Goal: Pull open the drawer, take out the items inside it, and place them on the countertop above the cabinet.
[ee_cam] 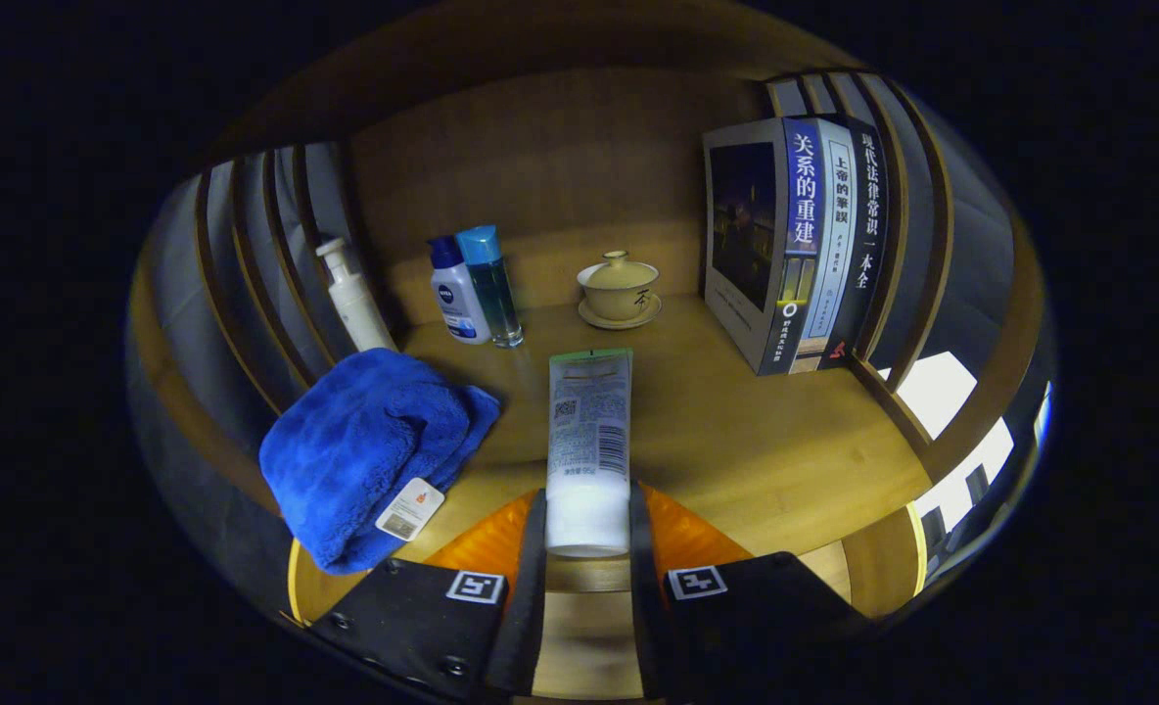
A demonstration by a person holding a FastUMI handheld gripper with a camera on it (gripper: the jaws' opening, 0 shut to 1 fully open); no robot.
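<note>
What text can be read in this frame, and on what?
"关系的重建": blue spine, upright book.
"上帝的筆誤", last two characters unsure: pale spine.
"现代法律常识一本全": dark spine.
Too small to read: print on the tube that the tool is shut on, the small bottle, the towel tag.

Setting: a home-style wooden shelf nook (736,431), slatted sides, plank back. Contents, upper left: pump bottle (352,297), two toiletry bottles (474,286). Lower left: folded blue towel (369,450) with tag. Centre back: lidded teacup on saucer (620,288). Upper right: three books (797,240) standing upright. Toiletries, tea ware and reading matter together indicate household furniture.
</note>
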